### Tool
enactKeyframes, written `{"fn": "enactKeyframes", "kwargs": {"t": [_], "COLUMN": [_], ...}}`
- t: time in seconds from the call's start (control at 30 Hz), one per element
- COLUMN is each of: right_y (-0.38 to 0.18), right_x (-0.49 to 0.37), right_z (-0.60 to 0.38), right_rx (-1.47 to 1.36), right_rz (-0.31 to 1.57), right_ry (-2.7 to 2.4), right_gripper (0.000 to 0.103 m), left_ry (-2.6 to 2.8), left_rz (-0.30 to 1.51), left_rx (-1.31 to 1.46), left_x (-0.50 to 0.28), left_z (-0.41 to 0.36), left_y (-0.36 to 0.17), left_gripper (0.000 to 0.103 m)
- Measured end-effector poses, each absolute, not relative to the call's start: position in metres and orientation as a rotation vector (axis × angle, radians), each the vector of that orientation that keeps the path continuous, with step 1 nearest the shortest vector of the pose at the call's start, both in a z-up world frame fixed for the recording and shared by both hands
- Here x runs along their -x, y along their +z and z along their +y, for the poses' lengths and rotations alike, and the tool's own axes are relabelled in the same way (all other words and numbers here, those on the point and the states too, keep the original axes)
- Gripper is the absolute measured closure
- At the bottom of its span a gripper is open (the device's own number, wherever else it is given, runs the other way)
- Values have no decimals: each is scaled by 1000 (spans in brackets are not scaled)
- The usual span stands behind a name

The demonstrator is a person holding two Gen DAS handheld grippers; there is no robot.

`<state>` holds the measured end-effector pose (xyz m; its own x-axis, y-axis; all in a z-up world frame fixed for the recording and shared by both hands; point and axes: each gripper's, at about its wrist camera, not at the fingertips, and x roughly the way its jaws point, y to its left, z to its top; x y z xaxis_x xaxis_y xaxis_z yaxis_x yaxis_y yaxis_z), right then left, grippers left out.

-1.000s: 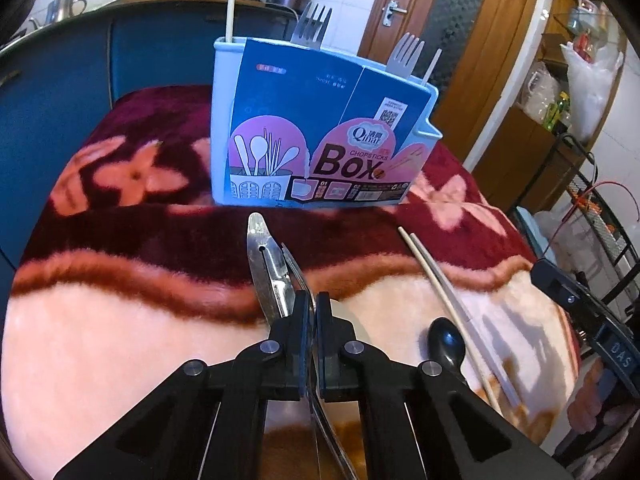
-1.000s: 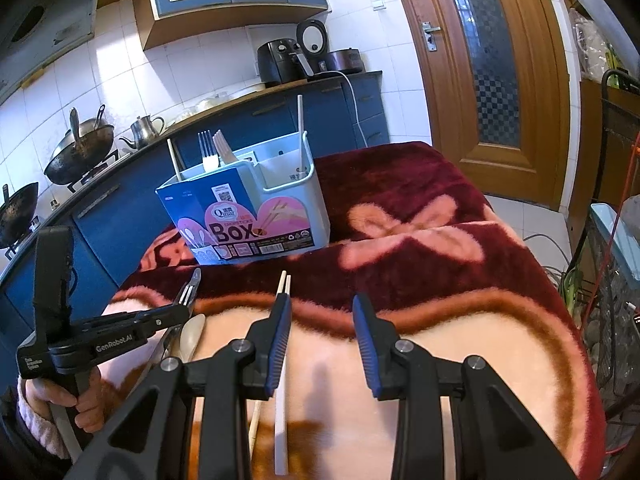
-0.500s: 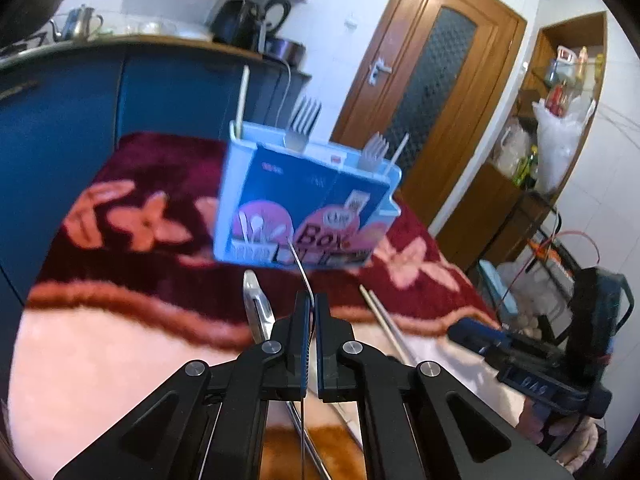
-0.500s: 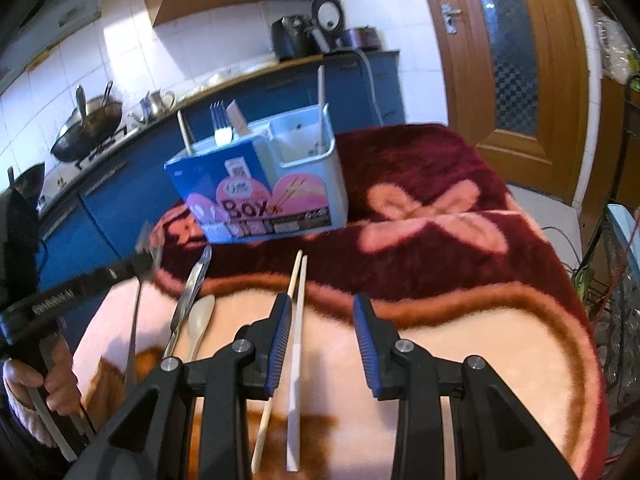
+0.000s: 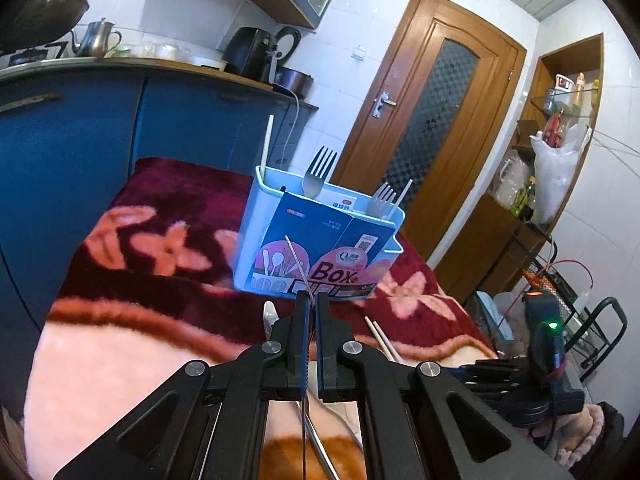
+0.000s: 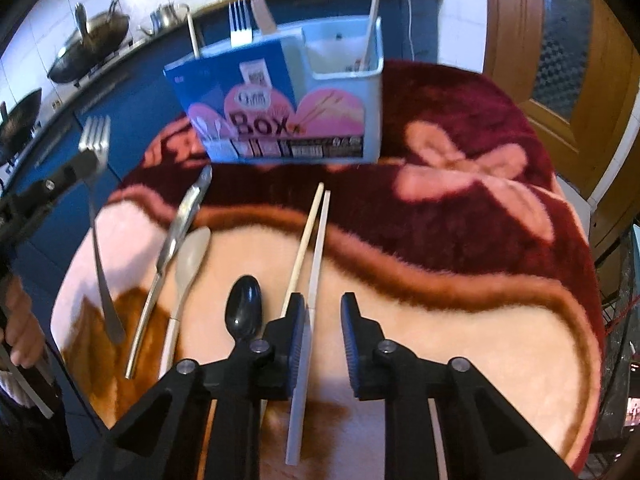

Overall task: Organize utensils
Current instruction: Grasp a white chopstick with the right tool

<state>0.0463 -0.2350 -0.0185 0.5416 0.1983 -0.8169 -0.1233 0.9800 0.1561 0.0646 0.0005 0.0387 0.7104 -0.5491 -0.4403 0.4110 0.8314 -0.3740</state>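
Note:
My left gripper [image 5: 311, 300] is shut on a metal fork [image 6: 96, 224], held upright above the blanket, edge-on in the left wrist view [image 5: 297, 260]. The light-blue utensil box [image 5: 320, 248] stands ahead with two forks and chopsticks in it; it also shows in the right wrist view [image 6: 280, 104]. My right gripper [image 6: 323, 312] is open, low over a white chopstick [image 6: 316, 264] and a wooden chopstick [image 6: 302, 248]. A black spoon [image 6: 243, 308], a beige spoon [image 6: 188, 264] and a metal knife [image 6: 176, 248] lie to its left.
The table is covered by a maroon and pink flowered blanket [image 6: 460, 208]. Blue kitchen cabinets [image 5: 80, 136] stand behind. A wooden door [image 5: 432, 120] and a wire rack [image 5: 560, 292] are to the right.
My left gripper has lifted the fork off the blanket and raised it higher. My right gripper has dropped closer to the chopsticks and tilted down.

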Motion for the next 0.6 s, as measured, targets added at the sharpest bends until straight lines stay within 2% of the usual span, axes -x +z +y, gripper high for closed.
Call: {"fn": "enactKeyframes", "kwargs": {"t": [0.43, 0.6], "right_y": [-21, -19], "right_x": [-98, -111], "right_z": [-227, -230], "right_rx": [-50, -47], "right_rz": [1114, 1150], "right_ry": [220, 224], "right_gripper": [84, 93], "left_ry": [-541, -537], "left_rz": [521, 505], "left_rx": [236, 223], "left_x": [-65, -67], "left_z": [3, 1], "left_y": [51, 57], "left_gripper": [101, 101]}}
